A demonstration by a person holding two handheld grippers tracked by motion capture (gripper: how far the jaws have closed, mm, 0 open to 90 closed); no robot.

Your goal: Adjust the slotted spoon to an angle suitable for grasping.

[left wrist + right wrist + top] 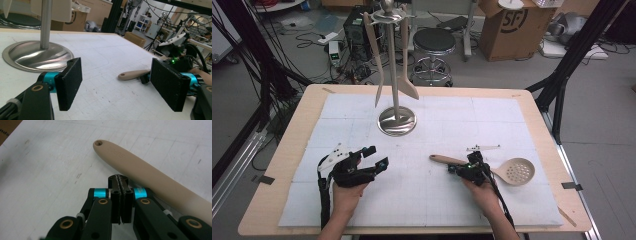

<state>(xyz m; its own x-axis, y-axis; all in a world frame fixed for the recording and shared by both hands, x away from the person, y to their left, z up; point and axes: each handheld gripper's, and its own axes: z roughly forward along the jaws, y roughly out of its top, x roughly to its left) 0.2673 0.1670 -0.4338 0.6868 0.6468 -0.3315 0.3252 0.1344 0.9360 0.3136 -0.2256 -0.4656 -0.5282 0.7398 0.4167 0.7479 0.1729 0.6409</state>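
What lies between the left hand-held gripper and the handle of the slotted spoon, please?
Nothing: in the high view, only bare white mat separates the left hand-held gripper from the slotted spoon handle. The left gripper view shows the same empty stretch.

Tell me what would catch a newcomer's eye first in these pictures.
Probably the steel utensil stand at the far middle of the white mat, with two beige utensils hanging from its top. Next, the beige slotted spoon lying flat near the right edge, its handle crossing by the right gripper, whose jaws are shut with nothing between them. The left gripper sits open at the near left.
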